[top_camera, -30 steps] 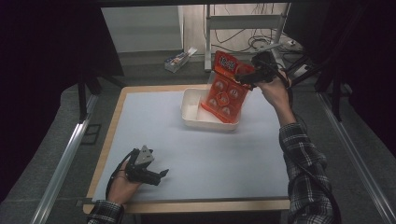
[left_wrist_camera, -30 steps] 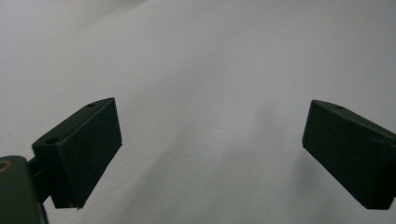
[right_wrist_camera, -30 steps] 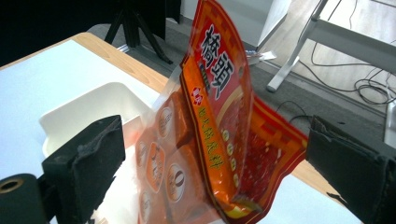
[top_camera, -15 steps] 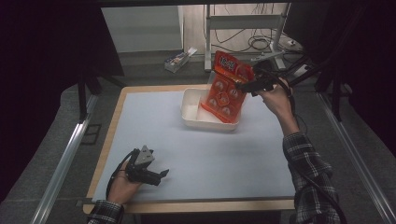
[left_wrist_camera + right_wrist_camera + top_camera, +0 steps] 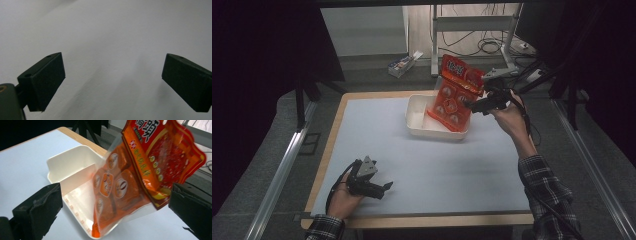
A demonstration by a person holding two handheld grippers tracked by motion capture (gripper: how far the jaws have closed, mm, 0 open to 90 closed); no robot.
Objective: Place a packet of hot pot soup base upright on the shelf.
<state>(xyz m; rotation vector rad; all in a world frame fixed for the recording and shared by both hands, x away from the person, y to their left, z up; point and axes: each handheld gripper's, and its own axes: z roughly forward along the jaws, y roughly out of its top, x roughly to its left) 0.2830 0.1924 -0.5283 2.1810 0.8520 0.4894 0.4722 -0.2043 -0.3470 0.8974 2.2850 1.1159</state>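
Observation:
An orange-red snack bag (image 5: pixel 455 92) stands tilted with its lower end inside a white tray (image 5: pixel 422 127) at the back middle of the pale table mat. In the right gripper view the bag (image 5: pixel 140 170) leans over the tray (image 5: pixel 72 167), which has a divider. My right gripper (image 5: pixel 477 103) is open beside the bag's right edge; its jaws (image 5: pixel 117 202) stand wide apart with the bag's lower part between them, touching neither as far as I can see. My left gripper (image 5: pixel 381 188) rests open near the front left, its jaws (image 5: pixel 112 82) over bare mat.
The mat (image 5: pixel 422 170) lies on a wood-edged table. A small box (image 5: pixel 404 62) lies on the floor behind the table, next to a metal rack and cables (image 5: pixel 492 45). Aluminium rails (image 5: pixel 277 175) run along both sides.
My right gripper has come down from the bag's top to its right side, and its jaws now stand open. The bag has settled lower into the tray. The left gripper has not moved.

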